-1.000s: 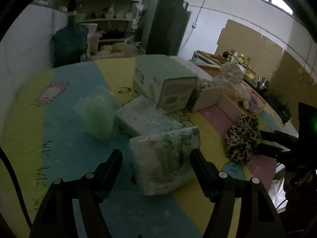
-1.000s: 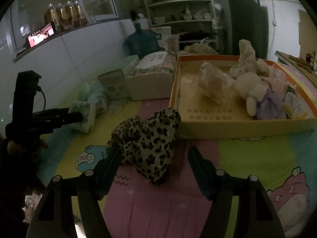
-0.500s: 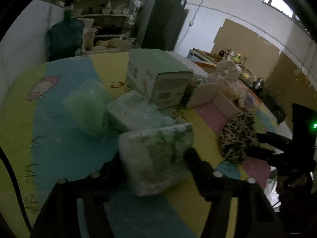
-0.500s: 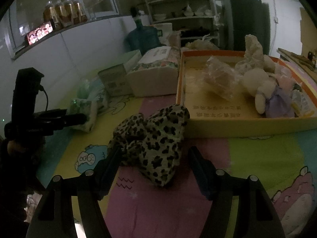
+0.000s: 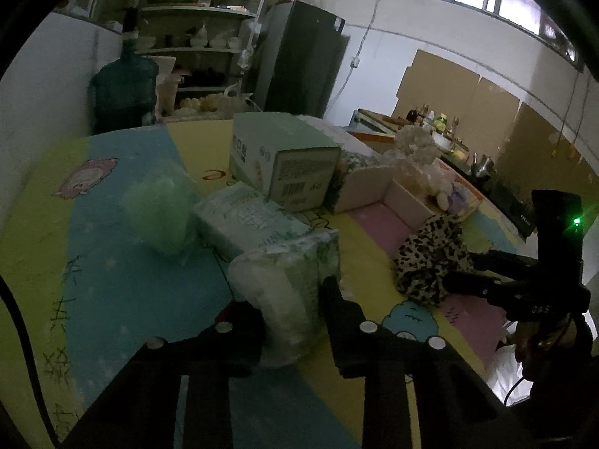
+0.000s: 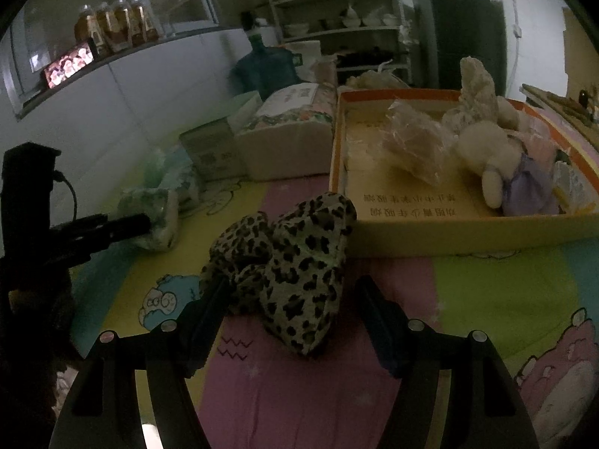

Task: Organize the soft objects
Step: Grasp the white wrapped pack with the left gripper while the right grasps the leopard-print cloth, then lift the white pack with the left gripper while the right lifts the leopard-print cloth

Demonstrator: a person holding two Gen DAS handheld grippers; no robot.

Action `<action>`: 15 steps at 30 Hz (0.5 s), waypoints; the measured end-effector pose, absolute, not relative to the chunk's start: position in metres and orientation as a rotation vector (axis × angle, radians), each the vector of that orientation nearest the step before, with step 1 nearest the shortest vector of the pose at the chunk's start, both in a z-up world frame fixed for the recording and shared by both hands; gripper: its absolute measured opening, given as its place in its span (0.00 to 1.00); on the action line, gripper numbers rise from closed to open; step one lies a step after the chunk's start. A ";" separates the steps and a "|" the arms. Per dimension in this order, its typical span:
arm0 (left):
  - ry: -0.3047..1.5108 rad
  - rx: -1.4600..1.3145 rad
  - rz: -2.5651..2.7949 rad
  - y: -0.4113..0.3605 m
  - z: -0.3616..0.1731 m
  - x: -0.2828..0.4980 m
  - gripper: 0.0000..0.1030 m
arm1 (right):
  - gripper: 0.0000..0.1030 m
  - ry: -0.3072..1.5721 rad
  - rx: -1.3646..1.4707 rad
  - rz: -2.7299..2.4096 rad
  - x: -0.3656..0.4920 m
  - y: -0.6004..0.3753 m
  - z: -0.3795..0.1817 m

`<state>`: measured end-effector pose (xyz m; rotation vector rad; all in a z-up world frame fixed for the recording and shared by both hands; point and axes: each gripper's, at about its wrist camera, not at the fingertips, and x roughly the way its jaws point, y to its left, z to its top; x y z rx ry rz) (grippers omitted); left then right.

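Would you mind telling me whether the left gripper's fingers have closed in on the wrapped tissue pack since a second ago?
Yes. The left gripper has shut on the tissue pack; its fingers stood clear before and now press its sides.

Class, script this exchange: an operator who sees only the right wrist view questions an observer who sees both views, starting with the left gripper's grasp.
Operator: Is the left gripper gripping that tissue pack?
Observer: Yes. In the left wrist view, both jaws of the left gripper press into the sides of the tissue pack.
Operator: Does my own gripper show any indicator?
Observer: A green light glows on the body of the right gripper.
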<state>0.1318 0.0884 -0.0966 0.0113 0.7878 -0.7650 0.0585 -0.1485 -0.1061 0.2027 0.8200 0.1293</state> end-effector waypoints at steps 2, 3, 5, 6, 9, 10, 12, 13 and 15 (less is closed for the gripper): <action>0.781 0.003 -0.765 0.089 -0.096 0.130 0.26 | 0.69 0.817 0.217 0.138 0.058 -0.150 -0.106; 0.778 -0.001 -0.765 0.089 -0.096 0.129 0.25 | 0.68 0.816 0.227 0.140 0.058 -0.151 -0.106; 0.763 -0.008 -0.762 0.090 -0.095 0.125 0.24 | 0.44 0.819 0.246 0.141 0.058 -0.153 -0.106; 0.755 -0.010 -0.763 0.091 -0.094 0.123 0.23 | 0.37 0.824 0.255 0.145 0.058 -0.153 -0.106; 0.736 -0.009 -0.764 0.090 -0.092 0.117 0.21 | 0.27 0.826 0.267 0.157 0.057 -0.153 -0.105; 0.731 -0.009 -0.766 0.090 -0.091 0.115 0.21 | 0.25 0.824 0.263 0.158 0.056 -0.151 -0.104; 0.720 -0.007 -0.767 0.089 -0.088 0.112 0.21 | 0.22 0.816 0.250 0.159 0.055 -0.148 -0.101; 0.716 -0.007 -0.767 0.088 -0.088 0.110 0.21 | 0.22 0.813 0.246 0.160 0.055 -0.147 -0.100; 0.704 -0.007 -0.767 0.088 -0.085 0.107 0.21 | 0.19 0.804 0.235 0.162 0.053 -0.144 -0.096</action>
